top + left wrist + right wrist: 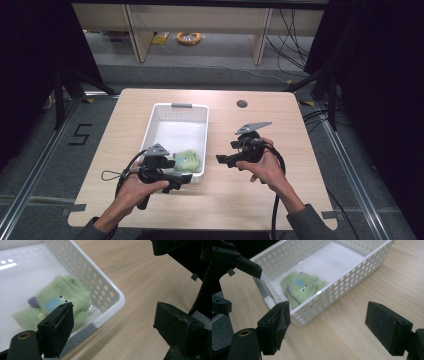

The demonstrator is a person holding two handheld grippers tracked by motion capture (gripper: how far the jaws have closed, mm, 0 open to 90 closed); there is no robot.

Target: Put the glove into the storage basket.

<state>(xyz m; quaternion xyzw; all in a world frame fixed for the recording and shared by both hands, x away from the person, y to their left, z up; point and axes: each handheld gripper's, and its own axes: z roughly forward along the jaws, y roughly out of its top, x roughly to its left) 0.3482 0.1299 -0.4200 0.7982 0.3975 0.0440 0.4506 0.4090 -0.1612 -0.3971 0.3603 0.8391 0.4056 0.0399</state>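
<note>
A white perforated basket (pixel 150 131) stands on the wooden table (pixel 260 200). A green plush toy (pixel 187 160) lies in its near right corner. My left gripper (pixel 182 181) is open at the basket's near right corner with nothing between its jaws. In the left gripper view the left gripper (pixel 113 325) straddles that corner of the basket (pixel 110 287), above the toy (pixel 62 293). My right gripper (pixel 222 160) hangs open and empty just right of the basket, pointing left. In the right gripper view the right gripper (pixel 329 327) faces the basket (pixel 352 270) and the toy (pixel 302 287).
A round cable hole (pixel 242 103) sits near the table's far edge. Bare wood lies right of the basket and along the near edge. On the floor beyond the table are an orange cable coil (pixel 188 37) and wooden shelf legs. The left gripper (pixel 244 263) appears at upper left in the right gripper view.
</note>
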